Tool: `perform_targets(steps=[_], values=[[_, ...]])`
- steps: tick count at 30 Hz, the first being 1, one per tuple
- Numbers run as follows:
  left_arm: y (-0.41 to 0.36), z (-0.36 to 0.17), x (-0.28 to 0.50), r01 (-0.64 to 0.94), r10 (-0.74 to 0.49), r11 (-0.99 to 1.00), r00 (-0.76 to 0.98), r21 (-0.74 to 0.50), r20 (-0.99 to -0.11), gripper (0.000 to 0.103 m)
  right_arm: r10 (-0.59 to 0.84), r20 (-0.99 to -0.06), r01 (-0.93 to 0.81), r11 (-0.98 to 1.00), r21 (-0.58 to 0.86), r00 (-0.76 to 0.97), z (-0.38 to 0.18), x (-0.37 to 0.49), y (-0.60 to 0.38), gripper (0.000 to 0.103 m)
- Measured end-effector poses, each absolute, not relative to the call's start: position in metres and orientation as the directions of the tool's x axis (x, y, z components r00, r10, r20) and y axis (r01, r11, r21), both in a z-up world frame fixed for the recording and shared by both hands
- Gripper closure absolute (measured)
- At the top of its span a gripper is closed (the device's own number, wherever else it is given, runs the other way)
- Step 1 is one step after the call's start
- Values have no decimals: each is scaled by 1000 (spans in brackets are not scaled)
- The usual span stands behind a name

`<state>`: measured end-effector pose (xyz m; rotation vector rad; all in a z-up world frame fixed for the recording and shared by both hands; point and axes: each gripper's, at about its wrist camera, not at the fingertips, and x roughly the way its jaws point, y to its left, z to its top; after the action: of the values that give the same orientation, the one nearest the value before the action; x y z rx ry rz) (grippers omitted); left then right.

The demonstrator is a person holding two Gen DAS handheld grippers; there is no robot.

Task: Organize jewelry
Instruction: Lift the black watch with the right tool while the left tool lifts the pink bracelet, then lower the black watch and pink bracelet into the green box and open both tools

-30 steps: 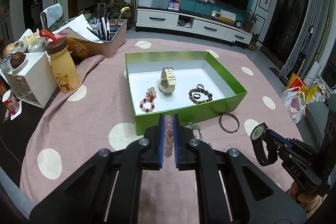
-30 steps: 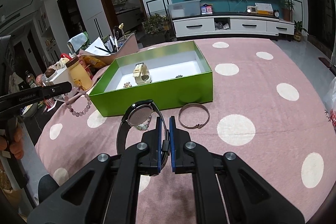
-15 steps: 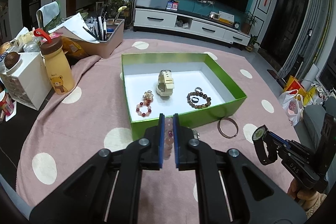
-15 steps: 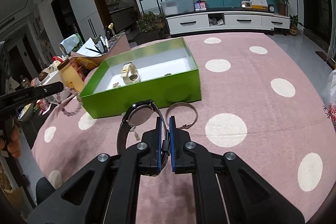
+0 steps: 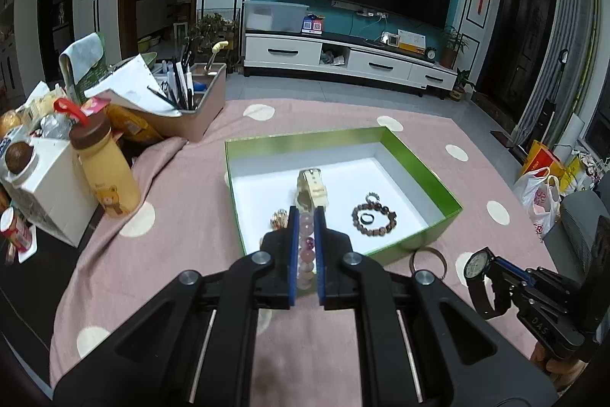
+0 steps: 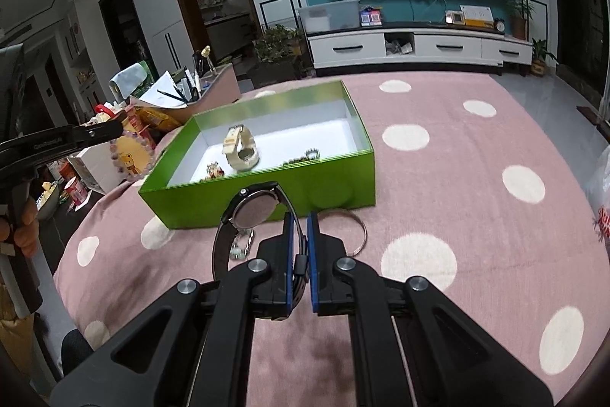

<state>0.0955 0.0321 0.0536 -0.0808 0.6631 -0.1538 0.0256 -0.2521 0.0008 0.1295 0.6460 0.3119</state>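
the left gripper (image 5: pixel 306 227) is clamped on a pink bead bracelet (image 5: pixel 306 254), held above the near wall of the green box (image 5: pixel 419 163); the right gripper (image 6: pixel 299 239) pinches the strap of a black watch (image 6: pixel 251 208), raised just in front of that box. inside lie a cream watch (image 5: pixel 312 189), a dark bead bracelet (image 5: pixel 373 214) and what looks like a small charm piece (image 5: pixel 279 218). a metal bangle (image 6: pixel 352 227) rests on the pink dotted cloth (image 6: pixel 457 178) beside the box's near wall.

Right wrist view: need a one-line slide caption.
Right tool shut on black watch short of the green box; left tool holds a pink bead bracelet at far left.
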Motion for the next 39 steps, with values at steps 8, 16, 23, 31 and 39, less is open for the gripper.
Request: perform_targets(steps=[8, 16, 23, 31, 39], values=[[30, 53, 127, 112, -150, 989, 775, -101, -613, 96, 313, -547, -257, 950, 179, 776, 17, 53, -244, 97], [29, 42, 158, 100, -139, 990, 758, -97, -637, 96, 298, -538, -253, 955, 158, 789, 29, 90, -239, 97], [28, 32, 181, 91, -126, 992, 743, -88, -657, 96, 288, -551, -252, 957, 142, 783, 32, 121, -231, 97], [32, 24, 201, 75, -107, 994, 734, -78, -671, 96, 273, -575, -265, 959, 99, 772, 30, 145, -214, 97], [36, 17, 213, 69, -93, 996, 725, -62, -683, 96, 248, -597, -271, 961, 53, 763, 27, 166, -203, 97]])
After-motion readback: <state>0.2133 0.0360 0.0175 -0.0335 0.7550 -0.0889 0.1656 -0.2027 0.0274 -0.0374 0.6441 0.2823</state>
